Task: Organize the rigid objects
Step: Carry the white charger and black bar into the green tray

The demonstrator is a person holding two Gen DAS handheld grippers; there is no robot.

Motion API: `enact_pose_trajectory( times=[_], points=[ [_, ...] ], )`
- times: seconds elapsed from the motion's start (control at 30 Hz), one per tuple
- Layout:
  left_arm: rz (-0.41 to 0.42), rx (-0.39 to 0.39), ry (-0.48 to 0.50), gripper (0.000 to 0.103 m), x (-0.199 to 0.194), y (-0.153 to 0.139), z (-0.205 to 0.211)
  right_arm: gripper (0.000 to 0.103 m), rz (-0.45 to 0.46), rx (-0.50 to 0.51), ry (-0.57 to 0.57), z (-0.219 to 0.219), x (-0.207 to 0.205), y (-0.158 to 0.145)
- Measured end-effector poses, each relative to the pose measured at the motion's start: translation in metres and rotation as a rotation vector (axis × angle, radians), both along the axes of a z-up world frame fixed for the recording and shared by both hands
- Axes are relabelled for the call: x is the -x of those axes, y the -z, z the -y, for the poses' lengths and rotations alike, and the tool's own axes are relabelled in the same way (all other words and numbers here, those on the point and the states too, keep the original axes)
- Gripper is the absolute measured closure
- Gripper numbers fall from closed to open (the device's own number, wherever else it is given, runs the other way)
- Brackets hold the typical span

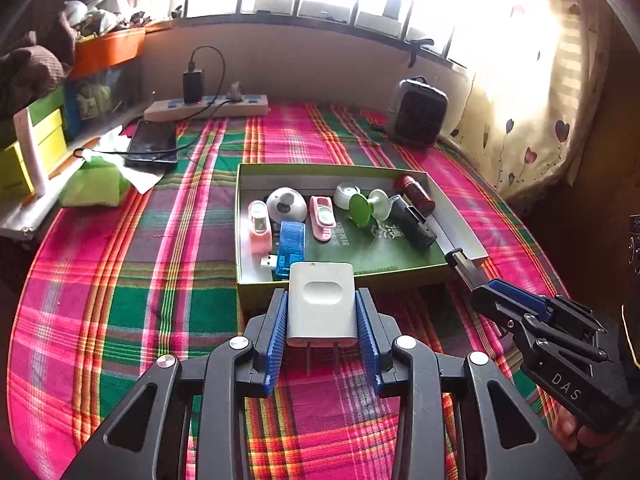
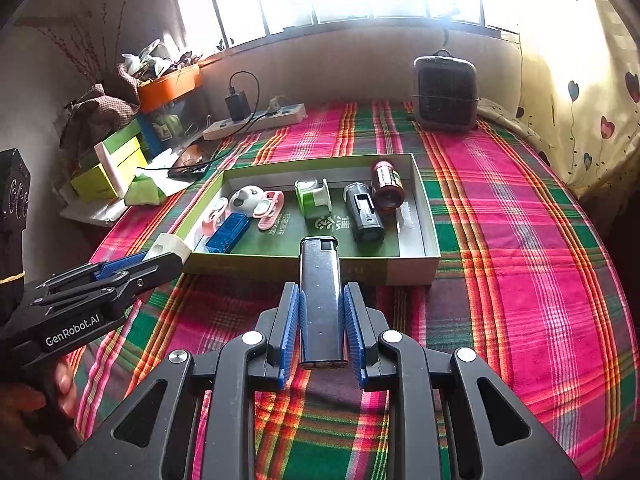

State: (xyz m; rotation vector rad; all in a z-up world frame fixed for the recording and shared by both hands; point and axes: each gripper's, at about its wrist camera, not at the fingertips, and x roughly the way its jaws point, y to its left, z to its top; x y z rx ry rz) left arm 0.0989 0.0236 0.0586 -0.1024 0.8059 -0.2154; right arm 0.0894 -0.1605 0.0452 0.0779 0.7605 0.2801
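Left wrist view: left hand-held gripper [image 1: 321, 320] clamps the white charger [image 1: 321, 304] by its flat sides, rigid, light; right hand-held gripper [image 2: 321, 320] pinches a slick lighter [image 2: 320, 300], both at the box [image 2: 412, 268] near edge.

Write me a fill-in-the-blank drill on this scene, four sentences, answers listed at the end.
1. The left gripper is shut on a ______ wall charger with two metal prongs.
2. The right gripper holds a dark metallic lighter in front of the open ______ box.
3. Inside the box, the USB stick is coloured ______.
4. The box rests on a ______-patterned cloth.

Answers: white; green; blue; plaid
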Motion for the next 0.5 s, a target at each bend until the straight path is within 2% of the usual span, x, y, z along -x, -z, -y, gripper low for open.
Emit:
enact_pose_trajectory(
  times=[0.5],
  points=[
    [-0.020, 0.021, 0.023, 0.071, -0.043, -0.001, 0.014, 0.078, -0.037, -0.028, -0.007, 0.005, -0.043, -0.003]
  ],
)
